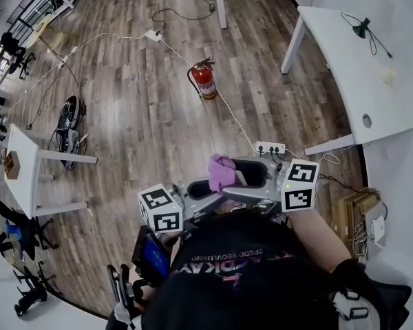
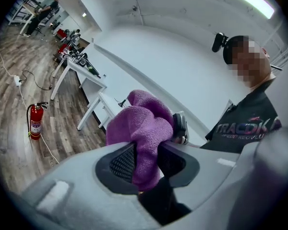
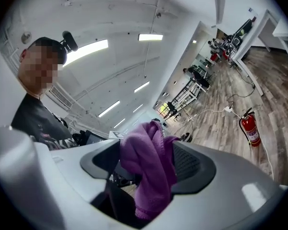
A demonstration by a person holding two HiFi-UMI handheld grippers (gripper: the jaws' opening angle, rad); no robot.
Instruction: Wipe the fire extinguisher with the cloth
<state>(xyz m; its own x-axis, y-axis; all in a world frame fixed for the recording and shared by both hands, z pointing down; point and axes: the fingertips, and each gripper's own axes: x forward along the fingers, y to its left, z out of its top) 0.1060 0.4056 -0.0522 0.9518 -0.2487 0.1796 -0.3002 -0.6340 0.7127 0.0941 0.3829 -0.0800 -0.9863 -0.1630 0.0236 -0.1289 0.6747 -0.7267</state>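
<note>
The red fire extinguisher (image 1: 204, 80) stands upright on the wood floor, well ahead of both grippers; it also shows small in the left gripper view (image 2: 35, 121) and the right gripper view (image 3: 249, 128). A purple cloth (image 1: 221, 172) hangs bunched between the two grippers, which point at each other in front of the person's chest. My left gripper (image 2: 146, 159) is shut on the cloth (image 2: 143, 128), which bulges out above the pads. My right gripper (image 3: 146, 164) stands wide open, and the cloth (image 3: 151, 169) droops loosely between its jaws.
A white cable runs across the floor past the extinguisher to a power strip (image 1: 270, 147). A white desk (image 1: 358, 67) stands at the right, a small white table (image 1: 27, 163) at the left. The person's dark shirt (image 1: 248, 260) is right behind the grippers.
</note>
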